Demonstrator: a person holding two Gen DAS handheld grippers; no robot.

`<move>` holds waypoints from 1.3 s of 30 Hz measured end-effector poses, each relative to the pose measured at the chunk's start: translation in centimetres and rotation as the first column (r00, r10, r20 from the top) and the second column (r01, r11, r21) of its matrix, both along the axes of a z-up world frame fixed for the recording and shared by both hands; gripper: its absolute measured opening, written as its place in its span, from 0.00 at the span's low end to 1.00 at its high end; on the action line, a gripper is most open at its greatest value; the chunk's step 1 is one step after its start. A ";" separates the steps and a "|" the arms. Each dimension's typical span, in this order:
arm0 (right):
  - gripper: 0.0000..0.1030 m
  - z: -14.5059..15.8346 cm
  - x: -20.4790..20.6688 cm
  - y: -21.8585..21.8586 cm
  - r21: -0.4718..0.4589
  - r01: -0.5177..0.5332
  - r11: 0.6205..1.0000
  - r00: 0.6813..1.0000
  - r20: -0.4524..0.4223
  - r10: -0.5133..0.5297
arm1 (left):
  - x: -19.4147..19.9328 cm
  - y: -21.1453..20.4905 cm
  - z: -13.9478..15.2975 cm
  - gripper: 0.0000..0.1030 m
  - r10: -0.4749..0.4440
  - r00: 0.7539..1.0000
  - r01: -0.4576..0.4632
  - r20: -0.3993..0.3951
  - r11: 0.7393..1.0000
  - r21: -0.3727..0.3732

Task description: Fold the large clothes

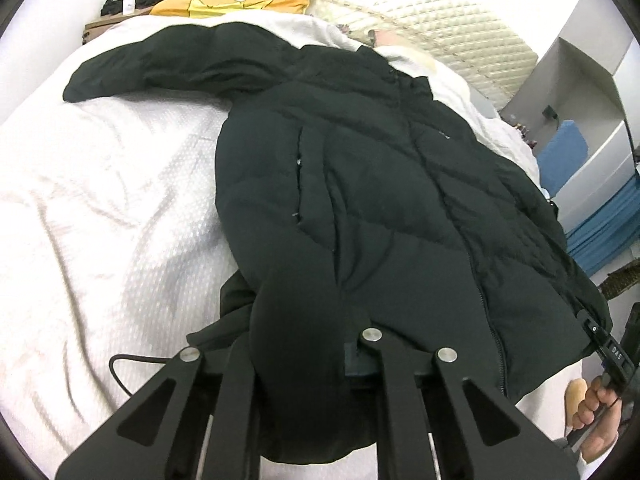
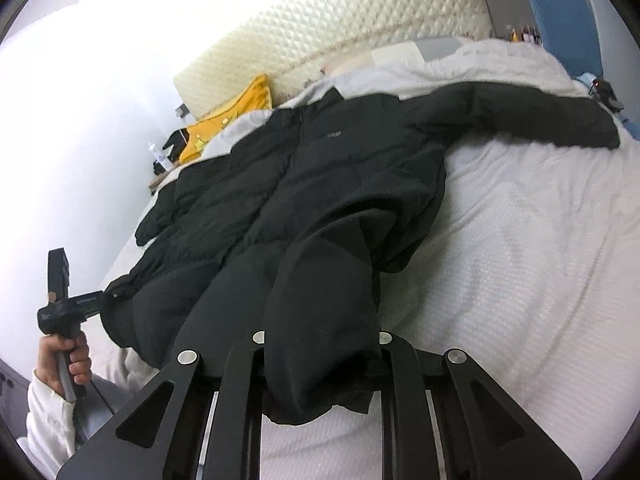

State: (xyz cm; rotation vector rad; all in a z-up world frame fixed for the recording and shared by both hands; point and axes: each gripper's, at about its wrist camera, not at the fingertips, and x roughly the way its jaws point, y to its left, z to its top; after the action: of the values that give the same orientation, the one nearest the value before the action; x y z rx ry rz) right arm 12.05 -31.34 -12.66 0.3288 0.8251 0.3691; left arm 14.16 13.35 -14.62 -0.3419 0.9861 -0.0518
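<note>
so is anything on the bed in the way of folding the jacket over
Nothing visible does. Both tools, left and right, already grip the jacket, and the white bedding around it looks bare; the yellow pillow lies far off.

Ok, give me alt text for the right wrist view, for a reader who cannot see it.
A black puffer jacket lies spread on a white bed, its hem bunched between the right gripper's fingers. At lower left, a hand holds the left gripper clamped on the jacket's other hem corner. A yellow cushion sits by the quilted headboard.

You had a bed (image 1: 100,208) with a rumpled white cover. A black puffer jacket (image 1: 380,184) lay spread on it, a yellow pillow (image 1: 240,0) near the headboard.
</note>
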 end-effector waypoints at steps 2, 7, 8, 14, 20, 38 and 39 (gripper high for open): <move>0.14 0.7 -0.7 -0.3 -0.002 0.007 1.000 1.000 0.008 -0.006 | -0.7 -0.3 0.3 0.11 -0.012 1.000 0.011 -0.015 1.000 -0.001; 0.14 0.3 -2.0 -0.1 -0.037 -0.004 0.999 0.999 -0.035 0.003 | -1.6 -0.9 0.1 0.11 -0.052 0.994 0.055 -0.091 0.998 0.034; 0.14 -0.4 -1.9 -0.1 -0.049 -0.010 0.999 0.998 -0.060 0.007 | -1.5 -0.9 -0.1 0.12 -0.055 0.993 0.059 -0.108 0.998 0.031; 0.15 -3.8 -0.6 -0.7 -0.054 -0.023 0.998 0.978 -0.209 0.011 | 0.2 -1.9 -0.8 0.15 -0.060 0.982 0.077 -0.179 0.993 0.088; 0.19 -7.3 1.0 0.2 -0.085 -0.045 0.995 0.939 -0.344 0.013 | 0.2 -2.1 -3.0 0.21 -0.055 0.967 0.087 -0.248 0.989 0.119; 0.71 -3.7 -1.2 0.8 -0.192 0.039 0.981 0.979 -0.190 -0.076 | -2.3 -0.6 -0.5 0.79 -0.016 0.983 0.029 -0.184 0.997 0.071; 0.71 -3.1 -1.4 0.6 -0.198 0.054 0.979 0.982 -0.169 -0.088 | -2.5 -0.7 0.2 0.79 -0.024 0.985 0.038 -0.170 0.996 0.076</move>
State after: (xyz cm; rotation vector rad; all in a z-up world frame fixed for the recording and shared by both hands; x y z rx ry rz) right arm 10.65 -30.78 -15.75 0.2114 1.0126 0.1924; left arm 11.64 12.70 -14.45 -0.2609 1.1584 -0.0117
